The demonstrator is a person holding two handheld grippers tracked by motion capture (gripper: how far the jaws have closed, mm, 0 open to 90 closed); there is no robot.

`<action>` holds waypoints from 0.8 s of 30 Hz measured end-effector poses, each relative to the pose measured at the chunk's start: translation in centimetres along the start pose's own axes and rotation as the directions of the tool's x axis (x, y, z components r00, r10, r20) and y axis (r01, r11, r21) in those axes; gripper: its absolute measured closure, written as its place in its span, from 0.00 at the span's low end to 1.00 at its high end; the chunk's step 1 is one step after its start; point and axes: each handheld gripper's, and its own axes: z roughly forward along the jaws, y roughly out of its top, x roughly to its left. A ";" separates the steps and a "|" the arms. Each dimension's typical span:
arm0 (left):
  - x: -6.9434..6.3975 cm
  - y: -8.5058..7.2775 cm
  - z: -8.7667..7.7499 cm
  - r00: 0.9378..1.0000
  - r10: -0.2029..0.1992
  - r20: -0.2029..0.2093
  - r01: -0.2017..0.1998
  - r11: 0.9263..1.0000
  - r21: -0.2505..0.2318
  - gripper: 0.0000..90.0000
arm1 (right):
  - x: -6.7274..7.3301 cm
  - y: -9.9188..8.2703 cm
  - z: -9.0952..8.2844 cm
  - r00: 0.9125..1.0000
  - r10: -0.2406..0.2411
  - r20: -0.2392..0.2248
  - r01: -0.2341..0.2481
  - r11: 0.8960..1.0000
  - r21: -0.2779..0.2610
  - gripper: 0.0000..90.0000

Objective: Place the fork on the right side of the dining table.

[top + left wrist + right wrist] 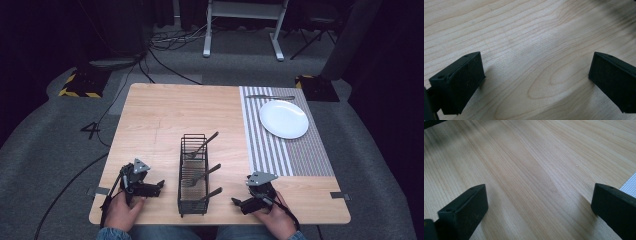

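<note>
A black wire caddy stands at the table's near middle with three dark-handled forks leaning in it. My left gripper rests on the wood to the caddy's left, held by a hand; it is open, with bare wood between its jaws. To the caddy's right my right gripper lies low on the table in the other hand. It is open too, and nothing sits between its jaws. A white plate lies on a striped placemat at the far right, a knife beyond it.
The wooden table has bare room on its left half and behind the caddy. A corner of the placemat lies close to my right gripper's right jaw. Beyond the table are cables, desk legs and floor stands on grey carpet.
</note>
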 end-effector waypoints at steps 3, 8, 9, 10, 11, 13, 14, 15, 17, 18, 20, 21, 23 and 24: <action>0.0 0.0 0.0 1.000 0.000 0.000 0.000 1.000 0.000 0.00 | 0.1 0.0 0.0 1.000 0.002 0.003 -0.002 1.000 0.000 0.02; 0.0 0.0 0.0 1.000 0.000 0.000 0.000 1.000 0.000 0.00 | 0.2 0.0 -0.3 1.000 0.007 0.006 -0.007 1.000 -0.003 0.12; 0.0 0.0 0.0 1.000 0.000 0.000 0.000 1.000 0.000 0.00 | 0.2 0.0 -0.3 1.000 0.008 0.007 -0.008 1.000 -0.004 0.13; 0.0 0.0 0.0 1.000 0.000 0.000 0.000 1.000 0.000 0.00 | 0.2 0.0 -0.4 1.000 0.009 0.009 -0.009 1.000 -0.004 0.16; 0.0 0.0 0.0 1.000 0.000 0.000 0.000 1.000 0.000 0.00 | 0.2 0.0 -0.5 1.000 0.009 0.010 -0.009 1.000 -0.004 0.18; 0.0 0.0 0.0 1.000 0.000 0.000 0.000 1.000 0.000 0.00 | 0.2 0.1 -0.7 1.000 0.014 0.013 -0.014 1.000 0.004 0.24; 0.0 0.0 0.0 1.000 0.000 0.000 0.000 1.000 0.000 0.00 | 0.2 0.2 -0.8 1.000 0.016 0.016 -0.016 1.000 0.008 0.30; 0.0 0.0 0.0 1.000 0.001 0.000 -0.001 1.000 0.000 0.00 | 0.3 0.2 -0.9 1.000 0.016 0.015 -0.016 1.000 0.013 0.38; 0.0 0.0 0.0 1.000 0.001 -0.001 -0.001 1.000 0.000 0.00 | 0.4 0.4 -1.2 1.000 0.012 0.011 -0.012 1.000 0.025 0.45; 0.0 0.0 0.0 1.000 0.001 -0.001 -0.001 1.000 0.000 0.00 | 0.5 0.7 -1.4 1.000 0.009 0.012 -0.009 0.999 0.044 0.50; 0.0 0.0 0.0 1.000 0.001 -0.001 -0.001 1.000 0.000 0.00 | 0.6 0.9 -1.6 1.000 0.010 0.002 -0.010 0.999 0.041 0.53; 0.0 0.0 0.0 1.000 0.000 0.000 0.000 1.000 0.000 0.00 | 0.7 1.1 -1.9 1.000 0.013 -0.011 -0.013 0.999 0.036 0.53; 0.0 0.0 0.0 1.000 0.001 0.000 -0.001 1.000 0.000 0.00 | 0.8 1.2 -2.0 1.000 0.012 -0.013 -0.011 0.999 0.031 0.54; 0.0 0.0 0.0 1.000 0.001 0.000 -0.001 1.000 0.000 0.00 | 1.2 1.7 -2.5 1.000 -0.002 -0.022 0.003 1.000 0.018 0.55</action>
